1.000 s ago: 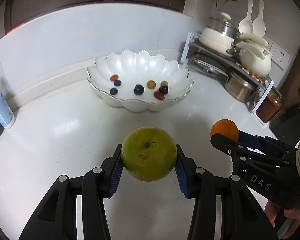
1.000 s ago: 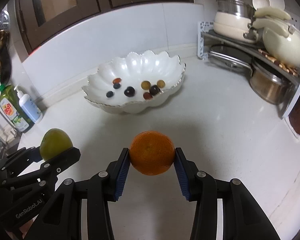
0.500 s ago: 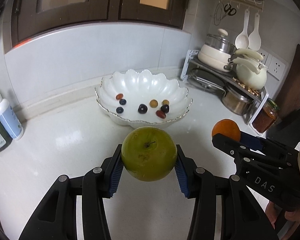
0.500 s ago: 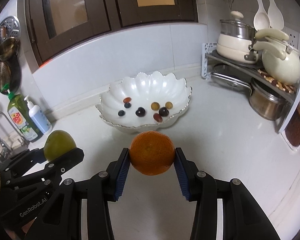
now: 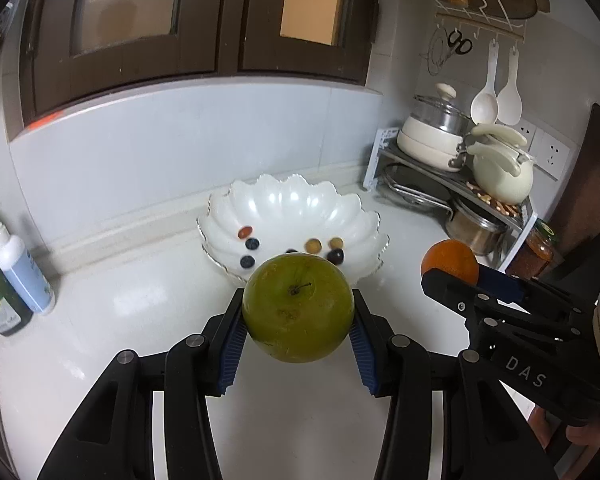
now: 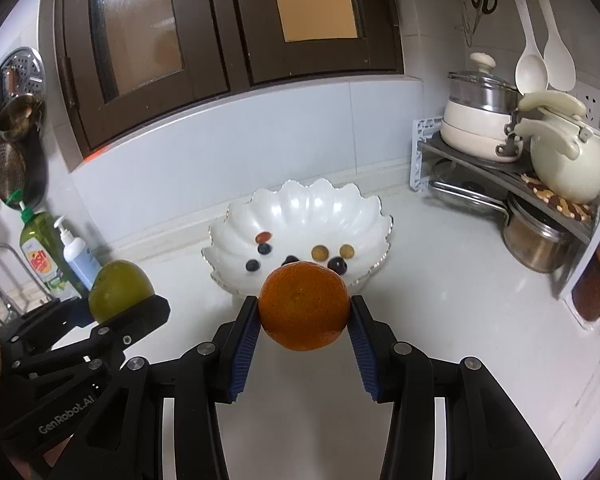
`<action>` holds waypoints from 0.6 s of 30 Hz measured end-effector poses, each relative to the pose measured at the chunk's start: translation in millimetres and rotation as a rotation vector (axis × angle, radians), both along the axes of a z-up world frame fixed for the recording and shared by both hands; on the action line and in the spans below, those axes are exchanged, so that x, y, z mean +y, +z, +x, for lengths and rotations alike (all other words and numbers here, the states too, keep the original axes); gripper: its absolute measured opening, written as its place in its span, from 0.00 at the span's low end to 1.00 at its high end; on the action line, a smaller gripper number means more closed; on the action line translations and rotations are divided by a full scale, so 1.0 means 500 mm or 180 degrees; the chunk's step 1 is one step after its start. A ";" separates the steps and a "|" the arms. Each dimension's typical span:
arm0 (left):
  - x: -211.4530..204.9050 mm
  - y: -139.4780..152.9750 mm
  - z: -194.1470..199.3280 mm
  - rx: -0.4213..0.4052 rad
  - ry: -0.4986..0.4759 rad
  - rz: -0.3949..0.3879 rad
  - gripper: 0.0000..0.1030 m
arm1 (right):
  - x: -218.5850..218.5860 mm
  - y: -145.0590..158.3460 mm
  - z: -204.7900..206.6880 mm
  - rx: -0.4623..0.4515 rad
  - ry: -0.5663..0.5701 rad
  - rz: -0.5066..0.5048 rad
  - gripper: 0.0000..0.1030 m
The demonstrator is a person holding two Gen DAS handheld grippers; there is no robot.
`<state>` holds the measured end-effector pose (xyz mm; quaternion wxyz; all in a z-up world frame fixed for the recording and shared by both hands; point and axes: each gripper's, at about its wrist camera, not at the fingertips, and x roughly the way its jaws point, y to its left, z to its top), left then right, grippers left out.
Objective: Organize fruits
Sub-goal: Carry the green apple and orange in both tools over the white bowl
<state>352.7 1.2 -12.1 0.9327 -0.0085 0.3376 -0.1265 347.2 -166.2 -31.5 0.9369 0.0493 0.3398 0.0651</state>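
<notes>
My left gripper (image 5: 298, 312) is shut on a green apple (image 5: 298, 306), stem toward the camera, held above the white counter. My right gripper (image 6: 304, 314) is shut on an orange (image 6: 304, 306). Each view shows the other gripper beside it: the orange (image 5: 450, 260) at right, the apple (image 6: 120, 294) at left. Beyond both fruits sits a white scalloped bowl (image 5: 296, 204) (image 6: 308, 210) holding several small fruits: blueberries (image 6: 253, 265), dark grapes (image 6: 337, 265) and yellow ones (image 6: 319, 253). The held fruits hide part of the bowl's near rim.
A metal rack (image 6: 500, 168) with pots and a cream kettle (image 6: 566, 160) fills the right corner, a jar (image 6: 596, 280) in front of it. Soap bottles (image 5: 20, 268) (image 6: 76, 256) stand at left by the wall. Dark cabinets (image 6: 220, 32) hang above.
Both grippers have risen with their fruits and tilted up, so the bowl sits lower in view and the cabinets show more. Both grips are unchanged.
</notes>
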 end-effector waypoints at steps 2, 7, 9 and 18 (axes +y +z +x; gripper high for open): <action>0.000 0.006 0.010 -0.0026 0.0008 0.0015 0.46 | 0.002 0.002 0.010 -0.0008 -0.0002 -0.0001 0.44; 0.001 0.018 0.038 -0.0059 0.0002 0.0009 0.46 | 0.007 0.013 0.039 -0.0049 0.0009 -0.0002 0.44; 0.002 0.022 0.047 -0.0077 0.0005 0.0015 0.46 | 0.007 0.018 0.053 -0.0062 0.0007 -0.0017 0.44; -0.004 0.039 0.111 -0.0099 0.0003 0.0048 0.46 | -0.001 0.034 0.122 -0.0059 0.0022 0.0004 0.44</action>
